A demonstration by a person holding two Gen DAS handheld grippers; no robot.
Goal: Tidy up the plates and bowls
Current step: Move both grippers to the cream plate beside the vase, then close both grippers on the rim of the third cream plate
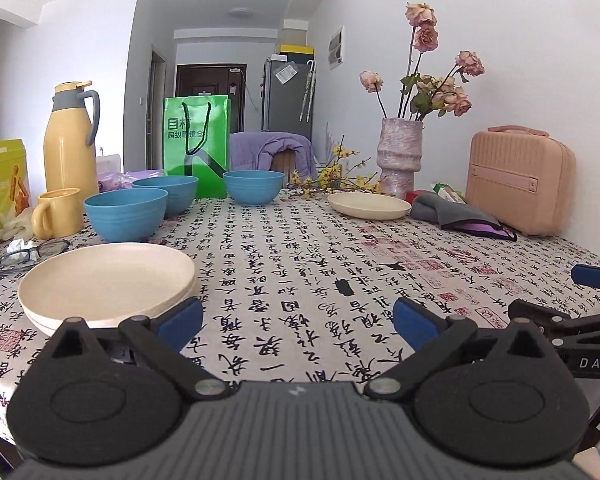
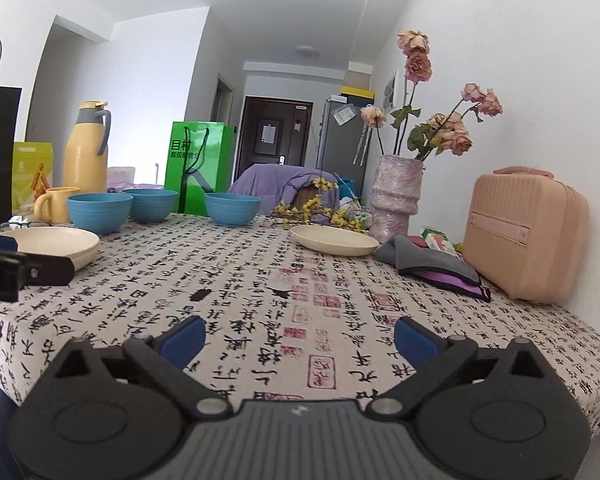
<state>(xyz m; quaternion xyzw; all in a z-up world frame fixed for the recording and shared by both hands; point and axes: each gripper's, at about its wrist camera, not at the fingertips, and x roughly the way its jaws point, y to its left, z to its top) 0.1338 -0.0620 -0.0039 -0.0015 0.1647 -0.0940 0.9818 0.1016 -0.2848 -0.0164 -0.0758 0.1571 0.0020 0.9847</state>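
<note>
A stack of cream plates (image 1: 108, 280) (image 2: 56, 242) lies at the near left of the table. One more cream plate (image 1: 368, 205) (image 2: 334, 240) lies alone at the far right, in front of the vase. Three blue bowls stand at the back left: one nearest (image 1: 126, 214) (image 2: 99, 207), one behind it (image 1: 171, 192) (image 2: 150, 204), one further right (image 1: 254, 186) (image 2: 232, 208). My left gripper (image 1: 298, 322) is open over bare cloth, just right of the stack, with nothing between its fingers. My right gripper (image 2: 298, 338) is open over the table's middle and holds nothing.
The table wears a calligraphy-print cloth (image 1: 300, 248). At the left stand a yellow thermos (image 1: 70, 136), a yellow mug (image 1: 58, 212) and glasses (image 1: 32, 254). A green bag (image 1: 196, 140), a vase of dried roses (image 1: 400, 156), a pink case (image 1: 520, 180) and a grey pouch (image 1: 456, 214) line the back and right.
</note>
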